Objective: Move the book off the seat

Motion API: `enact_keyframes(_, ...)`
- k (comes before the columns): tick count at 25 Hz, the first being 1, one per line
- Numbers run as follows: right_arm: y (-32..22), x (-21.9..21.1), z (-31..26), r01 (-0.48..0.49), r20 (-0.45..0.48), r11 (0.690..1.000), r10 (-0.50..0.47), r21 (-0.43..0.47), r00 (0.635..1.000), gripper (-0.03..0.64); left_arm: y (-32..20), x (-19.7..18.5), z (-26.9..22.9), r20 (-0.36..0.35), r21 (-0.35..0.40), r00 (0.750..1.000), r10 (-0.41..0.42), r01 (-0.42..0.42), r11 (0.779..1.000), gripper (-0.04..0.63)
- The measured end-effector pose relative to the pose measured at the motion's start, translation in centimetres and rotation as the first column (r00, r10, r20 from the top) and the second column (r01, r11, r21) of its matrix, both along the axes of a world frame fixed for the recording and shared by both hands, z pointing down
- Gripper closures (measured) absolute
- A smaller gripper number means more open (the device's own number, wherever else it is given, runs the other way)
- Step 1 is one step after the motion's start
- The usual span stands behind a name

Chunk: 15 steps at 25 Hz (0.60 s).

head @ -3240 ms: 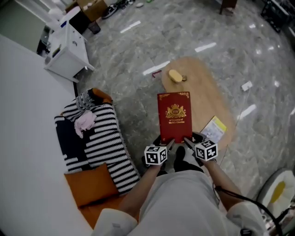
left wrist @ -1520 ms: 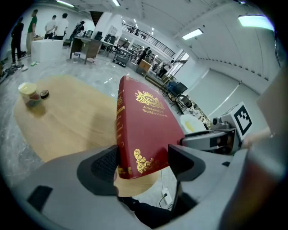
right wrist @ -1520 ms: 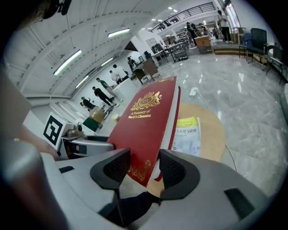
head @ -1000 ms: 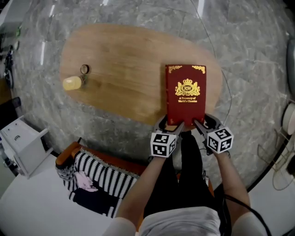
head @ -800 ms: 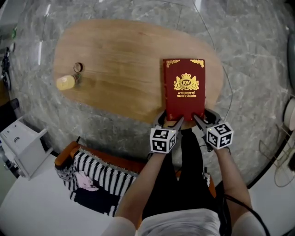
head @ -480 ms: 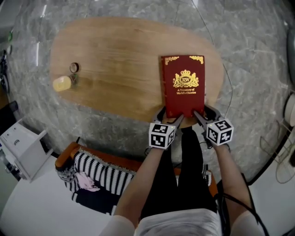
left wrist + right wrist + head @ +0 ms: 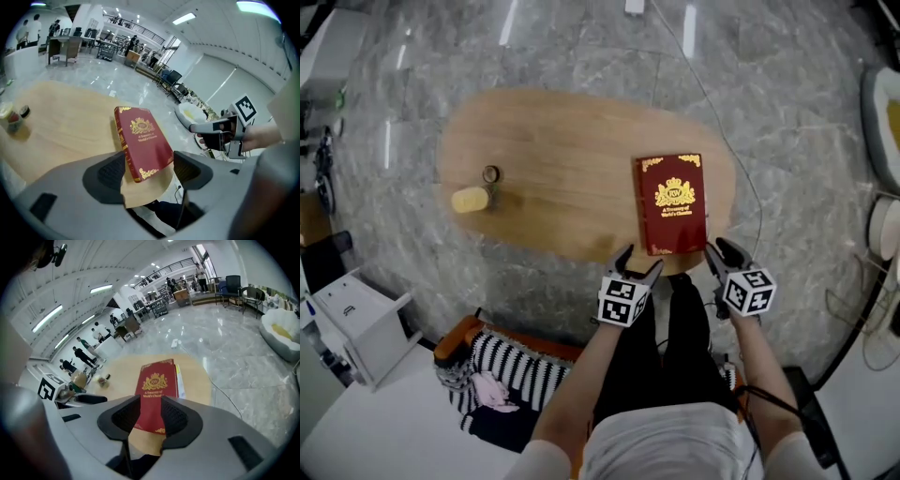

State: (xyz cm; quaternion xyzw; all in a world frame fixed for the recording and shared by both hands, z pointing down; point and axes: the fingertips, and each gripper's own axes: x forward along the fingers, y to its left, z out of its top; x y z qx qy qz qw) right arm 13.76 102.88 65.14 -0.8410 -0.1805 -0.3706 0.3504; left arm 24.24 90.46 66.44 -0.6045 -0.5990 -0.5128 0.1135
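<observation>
The red hardback book with gold crest and corner ornaments [image 7: 671, 204] lies flat and face up at the 3 o'clock end of the oval pale-wood tabletop [image 7: 553, 178]. Its near short edge sits just inside the rim at 6 o'clock, well off the orange seat with the striped cushion [image 7: 511, 361].

It looks stiff and fairly weighty, and its smooth cover may slip. Because it lies flat, the best hold is likely the near short edge, one corner per gripper.

The left gripper [image 7: 641, 260] and right gripper [image 7: 719, 247] hover just short of that edge. Both sets of jaws are spread and have just been closing a little, the right more, with nothing between them.

A small yellow-lidded jar [image 7: 471, 200] stands at 9 o'clock. Glossy grey marble floor [image 7: 581, 56] surrounds the tabletop, with a thin cable [image 7: 712, 122] trailing toward 12 o'clock.
</observation>
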Motion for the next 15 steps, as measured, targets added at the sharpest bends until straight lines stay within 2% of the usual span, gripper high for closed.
enact_keyframes(4, -0.4, 1.4, -7.2, -0.031, -0.08, 0.998, 0.027, -0.055, 0.996, 0.521, 0.3, 1.1, -6.6, -0.038, -0.069, 0.999, 0.025, -0.027, 0.997, 0.347)
enact_keyframes(6, -1.0, 1.9, -10.3, -0.031, -0.105, 0.997, 0.022, -0.078, 0.994, 0.541, 0.2, 1.1, -9.7, -0.034, -0.088, 0.999, 0.043, -0.045, 0.995, 0.385)
enact_keyframes(10, -1.9, 2.4, -15.4, -0.092, -0.151, 0.995, 0.084, -0.046, 0.985, 0.545, -0.3, 0.3, -15.6, -0.002, -0.108, 0.989, 0.151, -0.15, 0.983, 0.421)
enact_keyframes(15, -3.3, 2.9, -22.1, -0.093, -0.212, 0.991, 0.071, -0.095, 0.975, 0.552, -1.2, 0.0, -21.7, -0.056, -0.15, 0.968, 0.246, -0.252, 0.956, 0.536)
